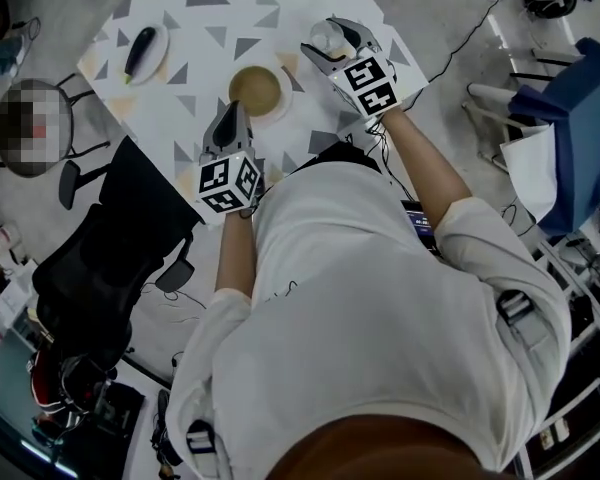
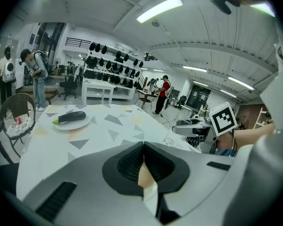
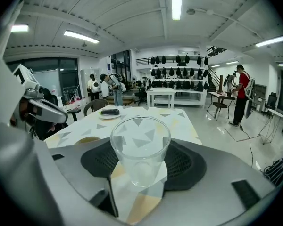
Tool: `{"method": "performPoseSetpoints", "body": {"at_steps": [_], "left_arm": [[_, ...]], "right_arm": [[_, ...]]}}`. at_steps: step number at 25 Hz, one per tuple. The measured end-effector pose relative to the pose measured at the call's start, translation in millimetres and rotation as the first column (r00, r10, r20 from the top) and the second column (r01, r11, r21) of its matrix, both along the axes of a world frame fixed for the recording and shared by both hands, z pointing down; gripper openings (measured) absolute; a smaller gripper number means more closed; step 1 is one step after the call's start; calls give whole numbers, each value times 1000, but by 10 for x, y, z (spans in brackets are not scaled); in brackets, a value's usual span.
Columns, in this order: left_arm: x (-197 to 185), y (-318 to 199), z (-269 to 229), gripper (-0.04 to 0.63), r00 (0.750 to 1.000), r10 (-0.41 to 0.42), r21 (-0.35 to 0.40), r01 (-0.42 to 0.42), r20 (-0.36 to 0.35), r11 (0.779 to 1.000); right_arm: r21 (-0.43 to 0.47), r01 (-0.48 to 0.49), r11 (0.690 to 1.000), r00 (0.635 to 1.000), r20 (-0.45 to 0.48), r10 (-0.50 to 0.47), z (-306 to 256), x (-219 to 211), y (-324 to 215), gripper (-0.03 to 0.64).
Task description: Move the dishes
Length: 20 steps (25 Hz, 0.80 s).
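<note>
A clear glass [image 1: 327,39] [image 3: 140,147] stands between the jaws of my right gripper [image 1: 332,34] [image 3: 140,173], whose pads press its sides near the table's right edge. A tan bowl [image 1: 257,90] [image 3: 87,140] sits mid-table. My left gripper [image 1: 232,110] [image 2: 144,149] is shut and empty, just short of the bowl on the near side. A white plate with a dark eggplant [image 1: 145,52] [image 2: 70,118] [image 3: 109,112] lies at the far left of the table.
The table [image 1: 210,8] is white with grey and tan triangles. A black office chair [image 1: 110,258] stands at its near-left corner, a round chair [image 1: 65,118] further left. People stand by shelves in the background. Cables and a blue seat [image 1: 580,118] are at right.
</note>
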<state>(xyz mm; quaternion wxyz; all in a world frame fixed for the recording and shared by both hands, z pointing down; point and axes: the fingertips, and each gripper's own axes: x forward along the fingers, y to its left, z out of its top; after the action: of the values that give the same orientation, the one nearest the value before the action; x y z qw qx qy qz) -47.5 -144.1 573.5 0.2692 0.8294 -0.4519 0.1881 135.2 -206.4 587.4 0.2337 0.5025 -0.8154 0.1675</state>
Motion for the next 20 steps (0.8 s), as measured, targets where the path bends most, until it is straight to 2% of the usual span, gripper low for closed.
{"method": "performPoseSetpoints", "body": {"at_steps": [8, 20], "left_arm": [[-161, 50, 36, 20, 999, -38, -10, 38, 8, 999], [-320, 55, 62, 20, 997, -76, -15, 76, -1, 997]], "right_arm": [[-45, 16, 999, 1000, -13, -17, 287, -107, -59, 275], [-54, 71, 996, 997, -38, -73, 295, -353, -146, 275]]}}
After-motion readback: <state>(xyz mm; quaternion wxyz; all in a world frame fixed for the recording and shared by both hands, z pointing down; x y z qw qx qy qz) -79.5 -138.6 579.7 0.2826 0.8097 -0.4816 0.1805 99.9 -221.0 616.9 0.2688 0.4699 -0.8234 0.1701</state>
